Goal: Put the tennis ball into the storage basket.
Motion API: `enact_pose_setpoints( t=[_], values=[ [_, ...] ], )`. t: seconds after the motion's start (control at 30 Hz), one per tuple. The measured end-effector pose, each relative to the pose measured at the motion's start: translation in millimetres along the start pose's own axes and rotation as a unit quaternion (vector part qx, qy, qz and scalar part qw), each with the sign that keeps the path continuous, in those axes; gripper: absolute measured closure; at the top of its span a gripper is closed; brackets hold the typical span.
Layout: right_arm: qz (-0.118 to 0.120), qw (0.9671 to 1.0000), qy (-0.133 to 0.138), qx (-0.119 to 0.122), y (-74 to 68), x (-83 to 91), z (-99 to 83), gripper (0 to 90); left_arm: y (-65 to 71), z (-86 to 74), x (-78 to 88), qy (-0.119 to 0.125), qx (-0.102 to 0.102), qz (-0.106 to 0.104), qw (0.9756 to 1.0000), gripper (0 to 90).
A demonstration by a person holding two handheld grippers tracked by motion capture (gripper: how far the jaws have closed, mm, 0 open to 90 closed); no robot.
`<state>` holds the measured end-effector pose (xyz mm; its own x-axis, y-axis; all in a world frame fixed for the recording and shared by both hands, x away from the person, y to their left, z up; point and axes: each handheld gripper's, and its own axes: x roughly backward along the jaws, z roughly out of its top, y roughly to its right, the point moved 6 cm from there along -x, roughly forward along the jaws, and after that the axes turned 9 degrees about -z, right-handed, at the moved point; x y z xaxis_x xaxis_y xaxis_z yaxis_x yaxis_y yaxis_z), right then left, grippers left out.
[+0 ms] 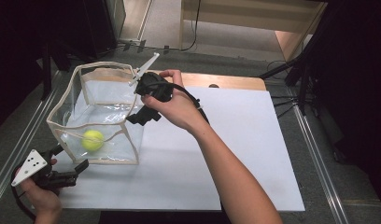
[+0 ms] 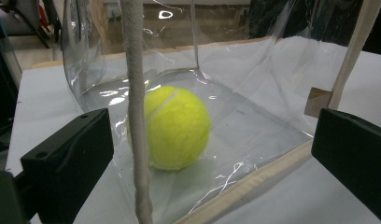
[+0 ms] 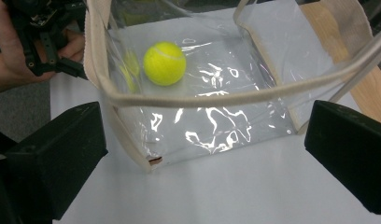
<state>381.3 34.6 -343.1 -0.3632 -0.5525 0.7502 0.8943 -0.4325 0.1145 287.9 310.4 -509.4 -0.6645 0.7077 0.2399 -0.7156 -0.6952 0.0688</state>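
Note:
A clear plastic bag (image 1: 104, 100) with cream trim stands open on the white sheet. A yellow tennis ball (image 1: 93, 140) lies on its floor near the front left corner. My left gripper (image 1: 69, 157) sits low at that corner, open, its jaws either side of the bag's edge without touching. In the left gripper view the ball (image 2: 177, 128) shows through the wall behind a hanging cord handle (image 2: 135, 107). My right gripper (image 1: 143, 115) hovers over the bag's right rim, open and empty. It looks down on the ball (image 3: 164, 63) and the handle strap (image 3: 226, 99).
The white sheet (image 1: 235, 154) covers a wooden table (image 1: 226, 80) and stretches bare to the right of the bag. A metal rail (image 1: 20, 135) runs along the left side. Black stands and cables crowd the far right (image 1: 300, 79).

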Motion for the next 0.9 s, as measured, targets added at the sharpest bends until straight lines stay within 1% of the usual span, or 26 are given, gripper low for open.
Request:
enact_pose_setpoints(
  t=[0.3,0.47,0.5,0.53,0.7,0.73,0.77,0.8,0.9],
  values=[
    [-0.02,0.9994,0.021,-0.017,3.8,1.0,-23.1,0.0,0.2,-0.1,0.1,-0.001,0.0,0.0,1.0,0.0],
    [-0.027,0.9993,0.02,-0.016,1.2,-4.8,-38.5,0.0,0.0,-0.2,0.4,-0.002,-0.001,0.0,1.0,0.0],
    [-0.033,0.9991,0.02,-0.016,1.3,-5.8,-41.8,0.0,0.0,-0.3,0.4,-0.002,-0.001,0.0,1.0,0.0],
    [-0.036,0.9989,0.02,-0.021,0.7,-6.2,-45.0,0.0,0.0,-0.2,0.2,-0.002,-0.001,0.001,1.0,0.0],
    [-0.049,0.9976,0.037,-0.031,0.3,-9.1,-60.5,0.0,0.3,-0.4,0.1,-0.002,-0.001,0.0,1.0,0.0],
    [-0.048,0.9975,0.041,-0.033,0.0,-9.6,-63.6,0.0,0.3,-0.4,0.0,-0.002,-0.001,0.0,1.0,0.0],
    [-0.053,0.9969,0.045,-0.038,-0.6,-9.9,-67.7,0.0,0.4,-0.4,0.1,-0.002,0.0,0.001,1.0,0.0],
    [-0.052,0.9968,0.049,-0.036,-0.7,-10.4,-70.1,0.0,0.5,-0.5,0.0,-0.002,0.0,0.001,1.0,0.0],
    [-0.059,0.9959,0.054,-0.042,-1.3,-12.6,-81.4,0.0,0.5,-0.5,-0.2,-0.002,0.0,0.001,1.0,0.0]
  ],
)
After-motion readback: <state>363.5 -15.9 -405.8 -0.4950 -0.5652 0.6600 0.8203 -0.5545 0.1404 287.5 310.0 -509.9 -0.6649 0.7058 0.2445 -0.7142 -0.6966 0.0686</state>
